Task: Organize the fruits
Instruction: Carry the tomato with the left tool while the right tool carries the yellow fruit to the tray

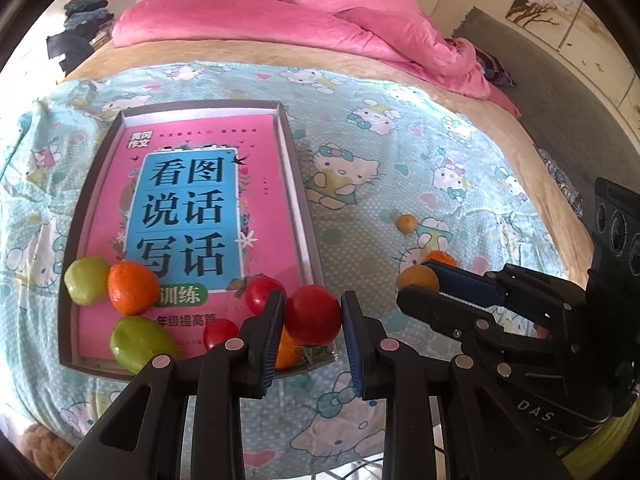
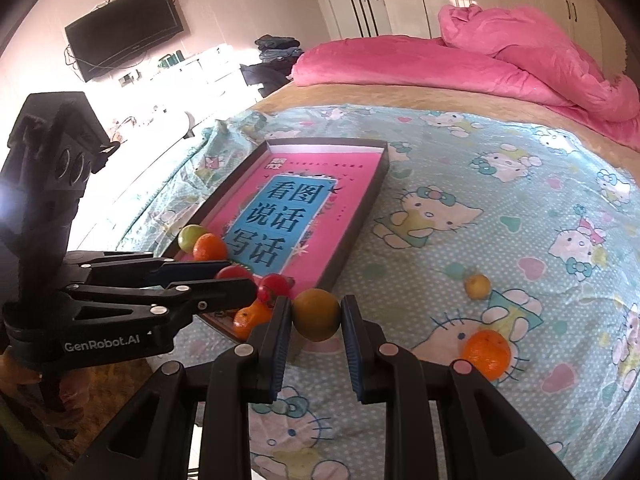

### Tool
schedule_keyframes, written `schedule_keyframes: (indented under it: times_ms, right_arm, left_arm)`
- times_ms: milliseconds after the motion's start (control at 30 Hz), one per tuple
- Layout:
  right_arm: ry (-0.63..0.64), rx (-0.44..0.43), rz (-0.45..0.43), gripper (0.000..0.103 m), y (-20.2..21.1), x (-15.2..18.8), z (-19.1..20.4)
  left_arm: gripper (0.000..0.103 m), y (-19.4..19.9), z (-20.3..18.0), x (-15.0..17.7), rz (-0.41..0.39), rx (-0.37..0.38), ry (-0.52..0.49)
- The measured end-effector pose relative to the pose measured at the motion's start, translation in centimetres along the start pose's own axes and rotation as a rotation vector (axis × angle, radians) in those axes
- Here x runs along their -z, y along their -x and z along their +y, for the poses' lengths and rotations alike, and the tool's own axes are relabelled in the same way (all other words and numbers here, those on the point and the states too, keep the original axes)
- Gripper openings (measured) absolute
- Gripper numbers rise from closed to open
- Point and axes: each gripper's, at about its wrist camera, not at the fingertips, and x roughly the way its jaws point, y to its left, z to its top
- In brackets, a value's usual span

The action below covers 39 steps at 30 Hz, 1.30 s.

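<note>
We've got the left gripper [image 1: 313,320] clamped on a red tomato [image 1: 312,314], pads pressing both its sides, right over the near corner of the tray [image 1: 298,184] where more fruit sits on the pink book [image 1: 192,216]; our right gripper [image 2: 316,322] squeezes a brownish orange [image 2: 316,314] between its jaws just beside that corner, while a tangerine [image 2: 486,354] and a small yellow fruit [image 2: 477,286] lie apart on the bedsheet [image 2: 460,208]
</note>
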Motion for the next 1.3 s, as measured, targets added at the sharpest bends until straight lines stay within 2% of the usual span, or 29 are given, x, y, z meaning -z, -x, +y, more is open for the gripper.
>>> schedule_keyframes:
  times_ms: [267,533,800,1300]
  right_arm:
    - [0.013,-0.016,0.009,0.026,-0.7,-0.3,1.4]
    - [0.018,-0.021,0.008,0.026,-1.2,-0.9,2.3]
    - [0.025,-0.023,0.019,0.026,-2.2,-1.5,3.2]
    - [0.029,0.003,0.048,0.026,-5.8,-3.7,4.1]
  left_arm:
    - [0.03,0.3,1.4,-0.2,-0.013,-0.018,0.022]
    - [0.03,1.1,4.8,-0.6,-0.04,-0.053,0.088]
    - [0.03,0.7,7.4,-0.4,-0.029,-0.073,0.135]
    - [0.03,-1.4,8.0,0.3,0.009,-0.078,0.133]
